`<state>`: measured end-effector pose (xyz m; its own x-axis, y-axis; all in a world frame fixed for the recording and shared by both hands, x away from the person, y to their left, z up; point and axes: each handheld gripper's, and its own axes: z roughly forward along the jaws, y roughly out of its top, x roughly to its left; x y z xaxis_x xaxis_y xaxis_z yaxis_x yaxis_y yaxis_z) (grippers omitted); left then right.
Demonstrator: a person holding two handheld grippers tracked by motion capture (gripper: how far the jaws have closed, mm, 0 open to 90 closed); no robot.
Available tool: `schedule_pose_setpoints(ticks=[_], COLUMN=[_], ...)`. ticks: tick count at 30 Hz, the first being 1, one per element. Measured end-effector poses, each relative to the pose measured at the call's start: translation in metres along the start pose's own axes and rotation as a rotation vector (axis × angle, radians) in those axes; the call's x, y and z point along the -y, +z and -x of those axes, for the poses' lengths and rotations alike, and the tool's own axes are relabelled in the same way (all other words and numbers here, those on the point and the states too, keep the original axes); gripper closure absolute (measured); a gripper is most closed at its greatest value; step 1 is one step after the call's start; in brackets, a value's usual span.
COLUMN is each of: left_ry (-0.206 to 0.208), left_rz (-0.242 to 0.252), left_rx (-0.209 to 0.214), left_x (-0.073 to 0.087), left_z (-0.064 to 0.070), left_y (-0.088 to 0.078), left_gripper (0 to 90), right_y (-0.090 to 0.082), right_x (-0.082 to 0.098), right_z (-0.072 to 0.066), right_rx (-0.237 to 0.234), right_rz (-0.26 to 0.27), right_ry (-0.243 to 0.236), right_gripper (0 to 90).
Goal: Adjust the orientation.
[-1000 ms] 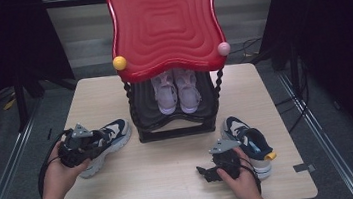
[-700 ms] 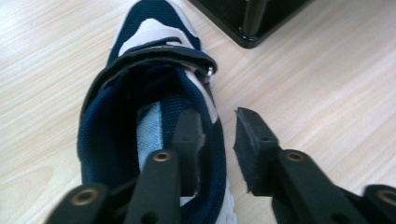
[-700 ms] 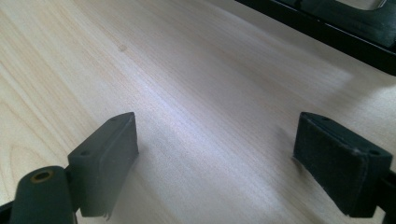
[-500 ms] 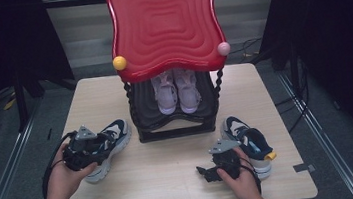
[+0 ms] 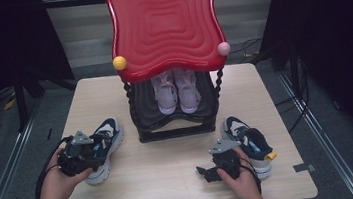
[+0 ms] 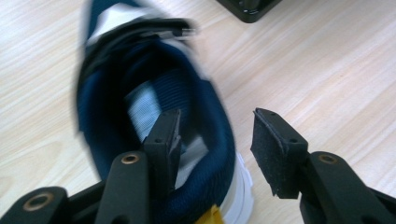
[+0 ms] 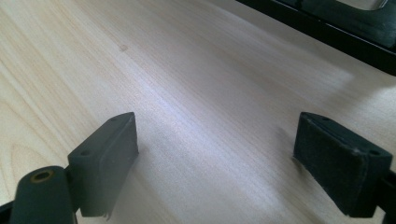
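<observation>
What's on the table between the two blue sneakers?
Bare wood, mostly. In the high view the table between the left sneaker and the right sneaker holds only the right tool, jaws open, low on that stretch.

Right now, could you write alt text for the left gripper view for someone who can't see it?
A navy and white sneaker lies on a pale wooden table; one black jaw reaches inside its opening, the other stands outside its collar, not pressing.

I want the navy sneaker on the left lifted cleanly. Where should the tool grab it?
Grip the navy sneaker by its padded heel collar, coming from above: the shoe stands upright with its mouth open, so one jaw of the left tool fits inside and one outside.
</observation>
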<state>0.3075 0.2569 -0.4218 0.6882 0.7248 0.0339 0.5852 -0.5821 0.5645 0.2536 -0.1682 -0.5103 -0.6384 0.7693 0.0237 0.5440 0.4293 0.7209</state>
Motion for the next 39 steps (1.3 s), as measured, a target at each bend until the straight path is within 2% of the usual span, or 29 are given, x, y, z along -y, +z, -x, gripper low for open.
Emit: schedule_pose_setpoints(ticks=[2, 4, 5, 8, 11, 12, 16, 19, 22, 25, 26, 28, 30, 31, 32, 34, 36, 39], left_ry=[0.002, 0.016, -0.004, -0.021, -0.040, -0.066, -0.110, -0.121, -0.141, -0.145, -0.150, -0.131, -0.138, -0.128, -0.119, -0.127, -0.129, -0.116], left_rz=[-0.014, -0.028, -0.026, -0.029, -0.007, 0.006, 0.028, 0.042, 0.060, 0.064, 0.060, 0.051, 0.049, 0.050, 0.057, 0.087, 0.085, 0.093], left_rx=[0.017, -0.006, 0.008, 0.017, 0.014, 0.018, -0.012, -0.050, -0.056, -0.052, -0.039, -0.054, -0.051, -0.053, -0.060, -0.035, -0.039, -0.026], left_x=[-0.001, -0.002, -0.002, -0.004, -0.005, -0.005, -0.011, -0.018, -0.025, -0.031, -0.033, -0.035, -0.035, -0.035, -0.035, -0.035, -0.034, -0.031], left_z=[0.003, 0.005, 0.005, 0.006, 0.008, 0.008, 0.008, 0.006, 0.006, 0.007, 0.008, 0.010, 0.010, 0.009, 0.009, 0.006, 0.005, 0.004], left_y=[0.005, 0.007, 0.008, 0.009, 0.011, 0.012, 0.017, 0.022, 0.025, 0.032, 0.035, 0.037, 0.037, 0.036, 0.035, 0.029, 0.025, 0.016], left_gripper=[56.5, 60.9, 64.1, 67.0, 69.6, 70.5, 72.6, 73.0, 73.2, 72.9, 72.7, 72.5, 71.7, 70.9, 69.4, 63.4, 56.2, 50.6], right_y=[0.000, 0.000, 0.000, 0.000, 0.000, 0.000, 0.000, 0.000, 0.000, 0.000, 0.000, 0.000, 0.000, 0.000, 0.000, 0.000, 0.000, 0.000], right_x=[0.000, 0.000, 0.000, 0.000, 0.000, 0.000, 0.000, 0.000, 0.000, 0.000, 0.000, 0.000, 0.000, 0.000, 0.000, 0.000, 0.000, 0.000], right_z=[0.000, 0.000, 0.000, 0.000, 0.000, 0.000, 0.000, 0.000, 0.000, 0.000, 0.000, 0.000, 0.000, 0.000, 0.000, 0.000, 0.000, 0.000], right_rx=[0.000, -0.001, 0.000, -0.001, -0.001, -0.001, -0.001, -0.001, -0.001, -0.002, -0.001, -0.001, 0.000, -0.001, -0.001, 0.000, -0.001, -0.001], right_rz=[-0.002, -0.001, -0.001, 0.000, 0.000, -0.001, -0.001, 0.000, 0.000, 0.001, -0.001, -0.001, -0.001, 0.000, -0.001, -0.001, -0.003, -0.003], right_ry=[0.004, 0.005, 0.001, 0.004, 0.004, 0.005, 0.005, 0.003, 0.004, 0.003, 0.006, 0.006, 0.002, 0.002, 0.002, 0.002, 0.006, 0.004], right_gripper=[13.3, 13.3, 13.3, 13.3, 13.3, 13.2, 13.2, 13.3, 13.2, 13.3, 13.2, 13.3, 13.3, 13.2, 13.3, 13.3, 13.3, 13.2])
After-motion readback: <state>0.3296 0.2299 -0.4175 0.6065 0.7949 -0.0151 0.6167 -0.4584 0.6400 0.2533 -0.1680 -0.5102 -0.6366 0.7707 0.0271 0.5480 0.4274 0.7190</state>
